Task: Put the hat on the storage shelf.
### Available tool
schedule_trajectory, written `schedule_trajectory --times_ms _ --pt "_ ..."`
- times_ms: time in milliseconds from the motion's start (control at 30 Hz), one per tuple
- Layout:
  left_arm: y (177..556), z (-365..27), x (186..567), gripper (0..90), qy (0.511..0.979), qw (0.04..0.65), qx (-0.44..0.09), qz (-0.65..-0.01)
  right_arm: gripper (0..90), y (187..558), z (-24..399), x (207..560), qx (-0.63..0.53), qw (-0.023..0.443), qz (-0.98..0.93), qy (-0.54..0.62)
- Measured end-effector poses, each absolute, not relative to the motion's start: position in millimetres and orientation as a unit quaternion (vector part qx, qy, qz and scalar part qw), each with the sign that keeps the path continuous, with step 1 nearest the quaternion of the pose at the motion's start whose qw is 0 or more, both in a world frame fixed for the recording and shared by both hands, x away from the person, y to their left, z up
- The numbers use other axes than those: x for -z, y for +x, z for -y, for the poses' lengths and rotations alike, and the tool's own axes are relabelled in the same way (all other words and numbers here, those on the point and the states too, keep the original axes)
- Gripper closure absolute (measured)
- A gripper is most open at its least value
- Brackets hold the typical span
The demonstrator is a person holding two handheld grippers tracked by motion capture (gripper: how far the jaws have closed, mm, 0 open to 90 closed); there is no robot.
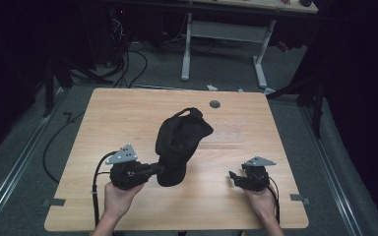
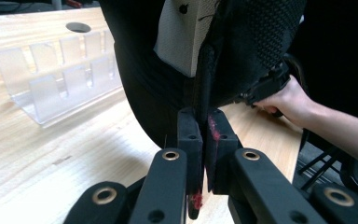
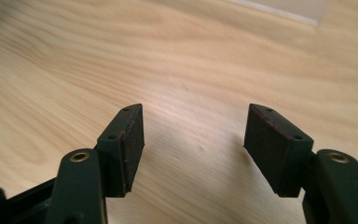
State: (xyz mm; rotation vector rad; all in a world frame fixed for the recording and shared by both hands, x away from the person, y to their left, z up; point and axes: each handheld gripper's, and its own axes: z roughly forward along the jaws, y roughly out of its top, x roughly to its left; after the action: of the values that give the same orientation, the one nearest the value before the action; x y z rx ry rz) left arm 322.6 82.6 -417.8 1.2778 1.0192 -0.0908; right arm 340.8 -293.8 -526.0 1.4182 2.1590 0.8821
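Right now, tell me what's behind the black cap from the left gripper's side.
In the left gripper view, a clear plastic rack stands on the table behind the black cap. The cap covers the rack's right end, so anything there is hidden.

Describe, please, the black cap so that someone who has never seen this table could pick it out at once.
Start at the wooden table and look to its middle, just ahead of the person's hands. There the black cap stands raised off the wood, its edge pinched in the left gripper. It is the one soft, dark fabric thing; its neighbour, a clear plastic rack, is hard and see-through.
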Motion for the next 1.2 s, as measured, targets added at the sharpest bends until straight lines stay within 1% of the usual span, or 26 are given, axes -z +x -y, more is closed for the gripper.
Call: schedule_trajectory --times_ms 67,233,467,733,1000,1200 --pt "325 -84 415 86.4 0.568 0.685 0.035 -0.455 36.4 339 296 529 -0.319 0.222 -0.769 0.508" --pt "335 -88 409 86.4 0.554 0.691 0.020 -0.463 36.1 338 298 531 -0.321 0.230 -0.760 0.516" --pt "347 -91 402 86.4 0.538 0.700 -0.006 -0.469 35.0 338 297 531 -0.320 0.231 -0.757 0.520" --pt "359 -94 390 86.4 0.519 0.715 -0.022 -0.468 34.5 338 297 531 -0.320 0.230 -0.758 0.519" --pt "378 -90 383 86.4 0.517 0.717 -0.057 -0.464 34.3 338 297 531 -0.320 0.230 -0.759 0.519" --pt "393 -81 384 86.4 0.527 0.710 -0.063 -0.463 34.3 338 296 531 -0.320 0.230 -0.758 0.520"
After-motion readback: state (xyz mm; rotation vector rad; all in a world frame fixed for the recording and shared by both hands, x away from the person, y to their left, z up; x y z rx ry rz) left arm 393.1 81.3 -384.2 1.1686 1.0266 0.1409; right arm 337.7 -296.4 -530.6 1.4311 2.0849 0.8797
